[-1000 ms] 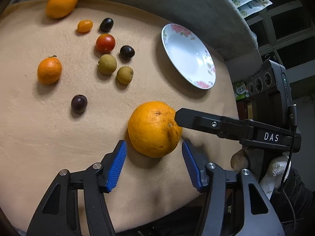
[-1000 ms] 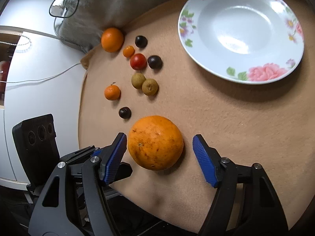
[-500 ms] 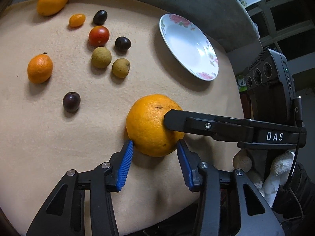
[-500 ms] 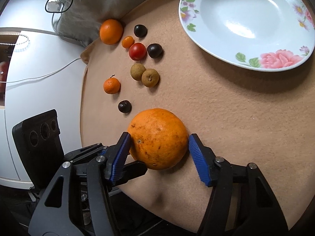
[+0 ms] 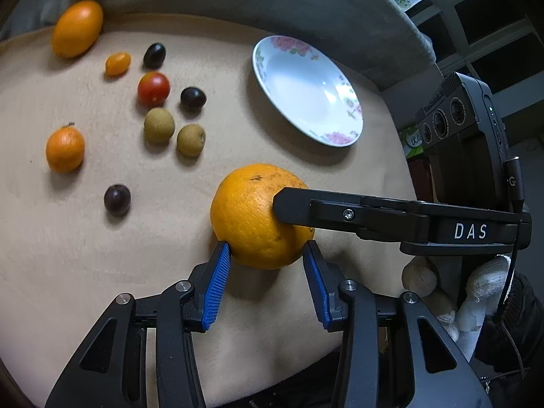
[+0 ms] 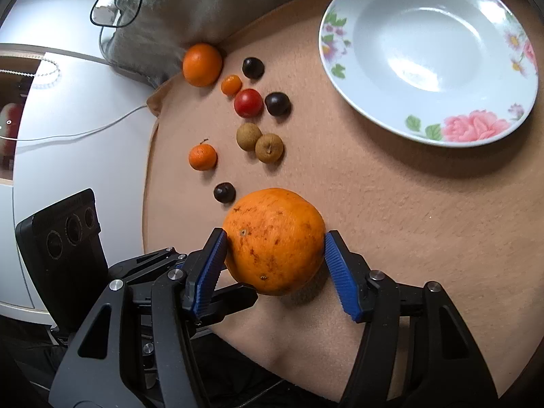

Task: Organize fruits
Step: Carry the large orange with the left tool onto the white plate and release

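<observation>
The right gripper (image 6: 274, 255) clamps the large orange (image 6: 274, 240) between both blue pads, its shadow showing on the tan cloth (image 6: 391, 221) beneath. The left gripper (image 5: 267, 258) sits spread around the same orange (image 5: 255, 216), its blue pads just at the fruit's near flanks; whether they touch cannot be told. Beyond the orange lie a dark grape (image 6: 224, 192), two brown longans (image 6: 260, 141), a small mandarin (image 6: 202, 157), a red tomato (image 6: 248, 102) and a kumquat (image 6: 231, 84). The floral plate (image 6: 476, 136) sits well apart, farther right.
</observation>
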Action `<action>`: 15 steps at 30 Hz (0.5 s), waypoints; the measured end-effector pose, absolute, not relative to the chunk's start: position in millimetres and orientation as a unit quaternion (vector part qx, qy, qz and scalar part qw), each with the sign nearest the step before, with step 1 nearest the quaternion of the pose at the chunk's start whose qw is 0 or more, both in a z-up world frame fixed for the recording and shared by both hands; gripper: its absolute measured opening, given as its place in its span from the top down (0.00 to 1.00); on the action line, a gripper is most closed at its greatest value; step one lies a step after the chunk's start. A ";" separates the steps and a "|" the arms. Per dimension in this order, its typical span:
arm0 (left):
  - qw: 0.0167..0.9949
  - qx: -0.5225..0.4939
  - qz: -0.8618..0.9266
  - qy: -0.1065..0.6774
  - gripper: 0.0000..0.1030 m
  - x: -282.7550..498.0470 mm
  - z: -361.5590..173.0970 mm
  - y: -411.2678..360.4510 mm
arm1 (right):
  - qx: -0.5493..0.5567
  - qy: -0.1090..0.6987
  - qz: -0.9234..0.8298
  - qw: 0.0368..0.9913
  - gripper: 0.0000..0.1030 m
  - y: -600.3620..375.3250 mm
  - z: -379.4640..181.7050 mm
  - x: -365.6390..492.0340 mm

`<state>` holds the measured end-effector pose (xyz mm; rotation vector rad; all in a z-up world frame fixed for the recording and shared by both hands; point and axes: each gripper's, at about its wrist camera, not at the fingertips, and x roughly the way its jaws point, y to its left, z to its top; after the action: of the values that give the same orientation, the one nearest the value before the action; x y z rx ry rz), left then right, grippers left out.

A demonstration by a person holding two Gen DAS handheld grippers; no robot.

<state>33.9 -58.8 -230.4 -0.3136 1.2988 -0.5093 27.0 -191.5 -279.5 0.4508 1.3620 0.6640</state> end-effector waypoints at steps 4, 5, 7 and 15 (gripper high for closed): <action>0.762 -0.141 -0.238 0.586 0.59 39.5 -221.2 -63.3 | 0.203 0.600 0.299 0.713 0.40 -196.5 -269.1 29.5; 0.764 -0.142 -0.239 0.583 0.59 41.6 -218.4 -65.3 | 0.204 0.598 0.299 0.715 0.40 -198.4 -266.6 30.3; 0.766 -0.142 -0.241 0.578 0.59 45.7 -214.3 -67.9 | 0.205 0.592 0.299 0.720 0.40 -202.1 -261.1 32.6; 0.774 -0.135 -0.254 0.565 0.59 63.0 -202.4 -84.5 | 0.206 0.575 0.292 0.736 0.40 -218.3 -244.7 43.6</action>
<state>63.0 -84.5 -202.4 -0.2931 1.2228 -0.5495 43.6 -218.3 -244.7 0.4526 1.2624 0.6403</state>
